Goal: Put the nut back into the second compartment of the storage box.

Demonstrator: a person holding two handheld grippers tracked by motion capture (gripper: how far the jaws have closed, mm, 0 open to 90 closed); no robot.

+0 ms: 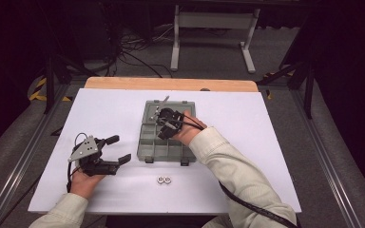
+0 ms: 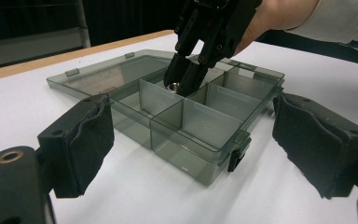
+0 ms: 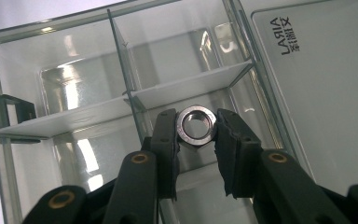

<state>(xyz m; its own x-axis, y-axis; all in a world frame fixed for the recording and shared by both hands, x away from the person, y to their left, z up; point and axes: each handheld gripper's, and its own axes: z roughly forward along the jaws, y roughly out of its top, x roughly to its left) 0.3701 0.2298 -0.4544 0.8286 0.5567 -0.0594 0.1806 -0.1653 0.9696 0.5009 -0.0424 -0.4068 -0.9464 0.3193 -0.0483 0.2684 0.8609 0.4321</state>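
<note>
The right gripper (image 3: 196,128) clasps a nut (image 3: 196,125) over a compartment of the open box (image 1: 148,149) at mid-table. The left gripper (image 1: 116,149) rests near the table's left edge, jaws spread, holding nothing. Two nuts (image 1: 164,179) lie near the front edge.

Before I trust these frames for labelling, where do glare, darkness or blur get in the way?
High view: surroundings dark, white table evenly lit. Right gripper view: bright glare patches on the clear box, nut sharp. Left gripper view: near pads slightly soft, box crisp.
</note>
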